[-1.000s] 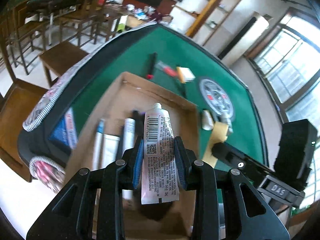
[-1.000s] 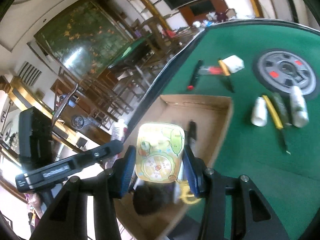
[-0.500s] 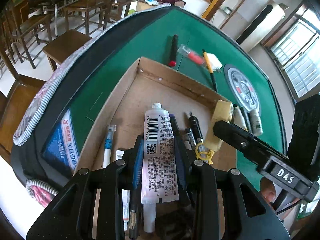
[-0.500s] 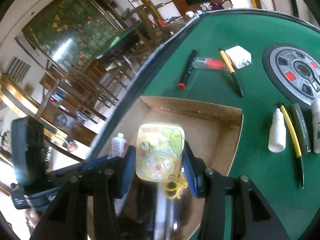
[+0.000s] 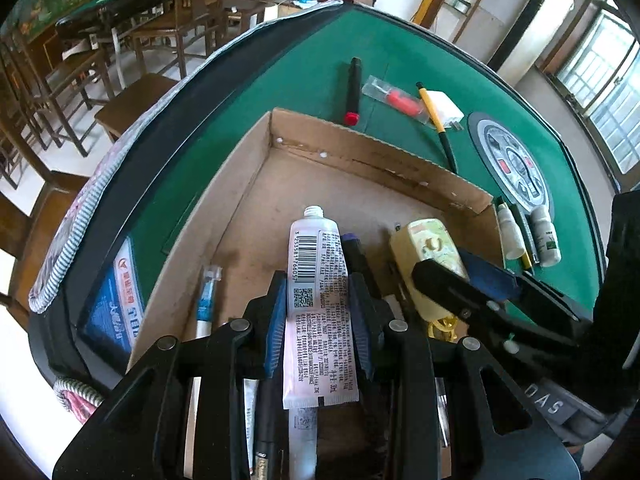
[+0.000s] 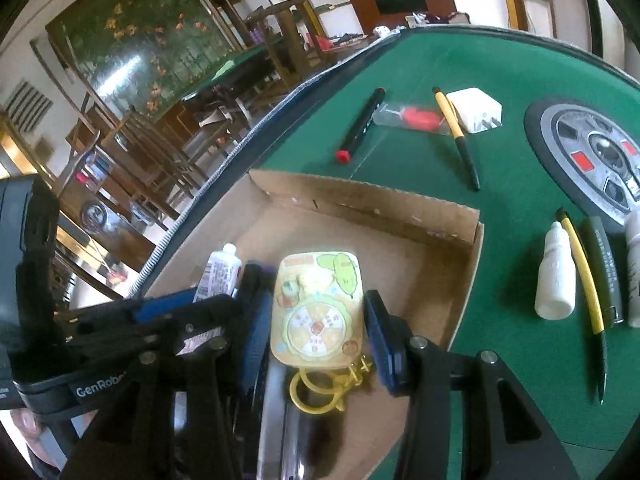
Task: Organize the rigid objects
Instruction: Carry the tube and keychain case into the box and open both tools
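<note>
My left gripper point(image 5: 320, 320) is shut on a white tube with a barcode point(image 5: 318, 280), held low over the cardboard box point(image 5: 360, 152). My right gripper point(image 6: 316, 320) is shut on a pale yellow cartoon keychain case point(image 6: 318, 312) with a yellow ring point(image 6: 316, 394) dangling below it, also over the box point(image 6: 360, 204). The right gripper point(image 5: 460, 276) appears in the left wrist view beside the tube, and the tube's tip point(image 6: 222, 268) shows in the right wrist view. Several pens and tubes lie in the box under the fingers, partly hidden.
On the green felt table point(image 5: 304, 64) beyond the box lie a black marker with a red cap point(image 5: 353, 92), a red item in a clear packet point(image 5: 396, 98), a yellow-black pen point(image 5: 438, 132) and a white adapter point(image 5: 446, 108). A round grey disc point(image 5: 512, 168) and white bottles point(image 6: 556, 276) lie to the right.
Both grippers came down and closer to the box with their objects still held. The box now fills more of each view, and the two grippers hang nearer each other.
</note>
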A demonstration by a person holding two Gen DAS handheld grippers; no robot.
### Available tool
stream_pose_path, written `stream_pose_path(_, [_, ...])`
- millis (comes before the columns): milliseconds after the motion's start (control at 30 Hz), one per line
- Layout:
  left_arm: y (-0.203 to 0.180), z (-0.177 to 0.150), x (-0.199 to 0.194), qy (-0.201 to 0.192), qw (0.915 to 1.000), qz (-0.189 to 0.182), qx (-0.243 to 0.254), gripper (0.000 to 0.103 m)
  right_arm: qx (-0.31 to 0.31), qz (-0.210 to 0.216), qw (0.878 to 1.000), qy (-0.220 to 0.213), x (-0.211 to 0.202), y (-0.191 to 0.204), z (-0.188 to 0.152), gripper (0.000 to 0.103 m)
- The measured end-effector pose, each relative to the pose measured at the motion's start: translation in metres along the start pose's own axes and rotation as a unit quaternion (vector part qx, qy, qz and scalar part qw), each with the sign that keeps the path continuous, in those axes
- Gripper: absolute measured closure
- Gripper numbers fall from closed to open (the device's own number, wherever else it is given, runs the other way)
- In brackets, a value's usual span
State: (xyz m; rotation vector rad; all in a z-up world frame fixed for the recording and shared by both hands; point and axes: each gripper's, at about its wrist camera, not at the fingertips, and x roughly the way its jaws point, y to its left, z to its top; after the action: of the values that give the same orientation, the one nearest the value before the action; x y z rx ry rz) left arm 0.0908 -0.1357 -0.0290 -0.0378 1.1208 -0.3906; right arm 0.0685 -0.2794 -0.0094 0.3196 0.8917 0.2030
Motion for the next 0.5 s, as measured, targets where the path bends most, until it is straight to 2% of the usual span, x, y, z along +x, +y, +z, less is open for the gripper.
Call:
stream_pose_path(167, [0.007,0.001,0.002,0.001,0.9997,-0.017,-0.019,0.073,-0.001,0.004,1.0,0.001,-0.002,-0.003,0.0,0.056])
stream_pose_path(333, [0.013,0.0,0.003,0.015,0.9983,-0.04,-0.039,0.066,0.024,0.044,0.999,-0.003,-0.005,-0.007,0.001,0.055])
stream_pose_path(500, [0.02,-0.003,-0.005,0.013,0.9937,-0.07,-0.087,0.066,-0.002,0.063,0.998,-0.023,-0.016,-0.002,0.001,0.053])
